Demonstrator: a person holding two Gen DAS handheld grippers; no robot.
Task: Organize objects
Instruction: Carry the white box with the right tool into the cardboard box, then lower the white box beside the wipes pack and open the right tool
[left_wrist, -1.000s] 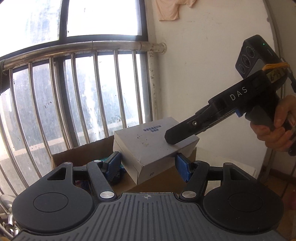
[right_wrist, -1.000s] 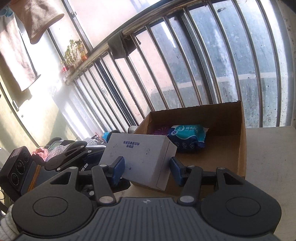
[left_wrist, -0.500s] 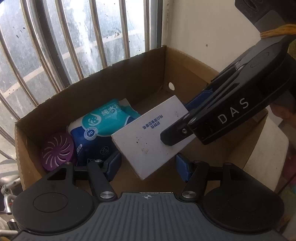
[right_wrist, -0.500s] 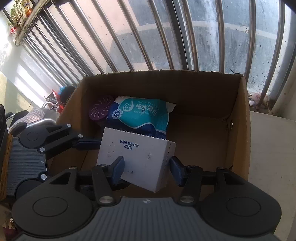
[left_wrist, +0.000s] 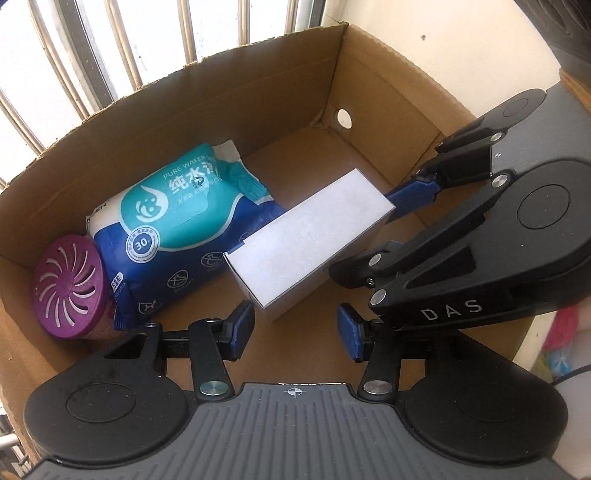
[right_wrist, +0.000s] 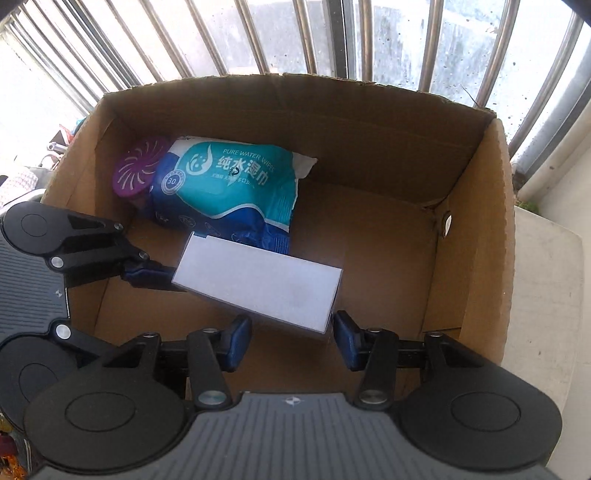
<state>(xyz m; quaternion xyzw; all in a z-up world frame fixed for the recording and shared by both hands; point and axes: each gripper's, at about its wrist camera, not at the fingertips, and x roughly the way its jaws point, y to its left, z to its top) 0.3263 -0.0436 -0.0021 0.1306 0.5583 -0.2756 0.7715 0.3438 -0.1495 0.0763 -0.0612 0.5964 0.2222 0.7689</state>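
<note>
The white box (left_wrist: 306, 240) is lying mid-floor in the cardboard carton (left_wrist: 221, 110), tucked against the wipes pack (left_wrist: 177, 221) at ten o'clock, probably to save room. The left tongs (left_wrist: 295, 330) and the right tongs (right_wrist: 291, 341) are closing just short of its ends, gripping nothing.

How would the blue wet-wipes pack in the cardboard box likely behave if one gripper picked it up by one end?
The wet-wipes pack is a soft film pouch with a crinkled end seal, so it would probably sag rather than stay stiff. Its glossy wrapper looks fairly slippery for the pads. It bulges full, so likely heavy for its size. It lies flat against the purple air freshener, so unlikely to roll.
</note>
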